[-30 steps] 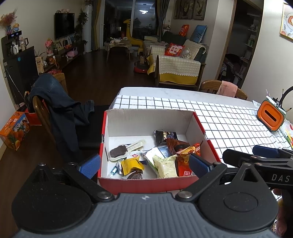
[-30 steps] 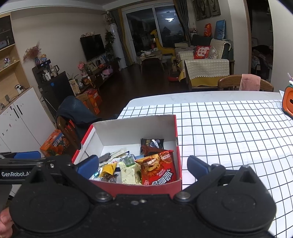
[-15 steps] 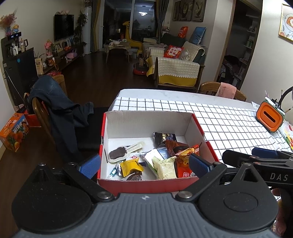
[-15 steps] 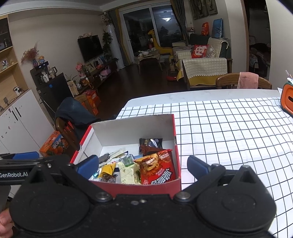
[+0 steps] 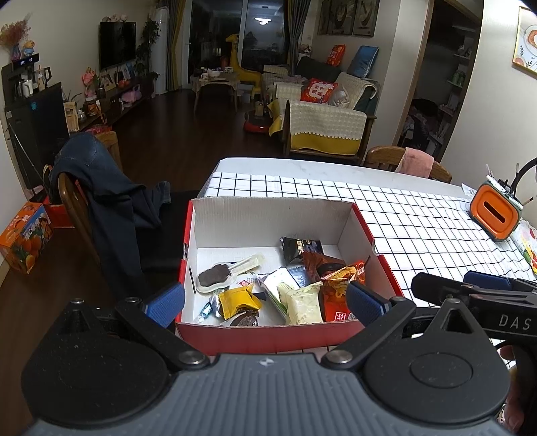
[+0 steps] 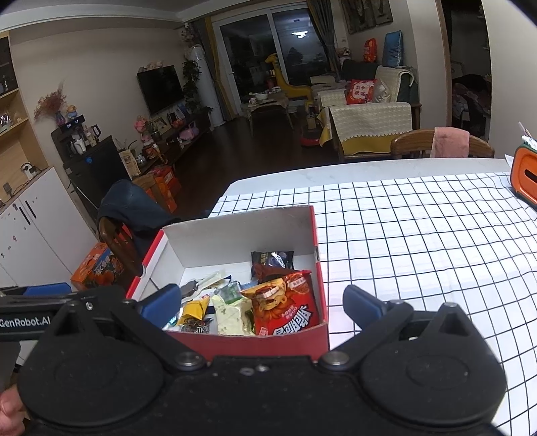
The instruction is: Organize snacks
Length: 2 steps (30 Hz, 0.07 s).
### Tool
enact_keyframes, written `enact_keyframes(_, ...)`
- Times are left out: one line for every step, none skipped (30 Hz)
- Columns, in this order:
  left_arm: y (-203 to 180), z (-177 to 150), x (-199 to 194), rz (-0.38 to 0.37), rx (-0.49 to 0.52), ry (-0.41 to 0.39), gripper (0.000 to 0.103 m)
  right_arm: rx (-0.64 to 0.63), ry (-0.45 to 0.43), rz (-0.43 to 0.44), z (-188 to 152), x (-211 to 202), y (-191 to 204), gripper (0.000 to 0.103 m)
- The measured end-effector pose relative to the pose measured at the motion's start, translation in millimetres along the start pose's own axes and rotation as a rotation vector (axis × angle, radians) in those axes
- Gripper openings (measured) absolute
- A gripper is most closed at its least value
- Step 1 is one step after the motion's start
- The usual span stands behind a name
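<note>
Both tools, left tool (image 5: 265, 300) and right tool (image 6: 261, 303), hang spread apart and empty just short of the box (image 5: 268, 330) on the desk (image 6: 419, 234), probably lining up a pick; snacks (image 5: 297, 302) piled inside.

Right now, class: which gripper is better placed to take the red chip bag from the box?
Probably the right gripper: the red chip bag sits between its open fingers, against the box's right wall.

Ahead of me a dark wood floor (image 5: 188, 127) runs to a night-black window (image 5: 261, 30) at top centre, a ceiling light reflected in it. A TV (image 5: 117, 43) hangs on the cream wall, upper left. A sofa (image 5: 322, 134) under a cream-and-yellow throw sits right of centre. A jacket (image 5: 100, 187) drapes a chair at left.
</note>
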<state>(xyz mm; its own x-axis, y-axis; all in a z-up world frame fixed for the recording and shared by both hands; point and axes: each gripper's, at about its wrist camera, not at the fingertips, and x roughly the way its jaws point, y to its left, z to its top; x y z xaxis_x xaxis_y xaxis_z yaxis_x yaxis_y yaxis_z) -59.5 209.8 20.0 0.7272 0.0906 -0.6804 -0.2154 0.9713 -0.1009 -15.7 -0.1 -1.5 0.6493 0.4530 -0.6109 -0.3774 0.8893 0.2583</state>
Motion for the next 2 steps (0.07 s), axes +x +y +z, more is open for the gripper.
enact_keyframes(-1.0,-0.1,0.2,0.0,0.0,0.001,0.103,0.003,-0.001,0.0,-0.3,-0.3,-1.2,0.103)
enact_keyframes(-1.3,-0.4,0.5,0.001,0.0,0.001,0.103,0.006,-0.001,0.0,-0.4,-0.4,-2.4,0.103)
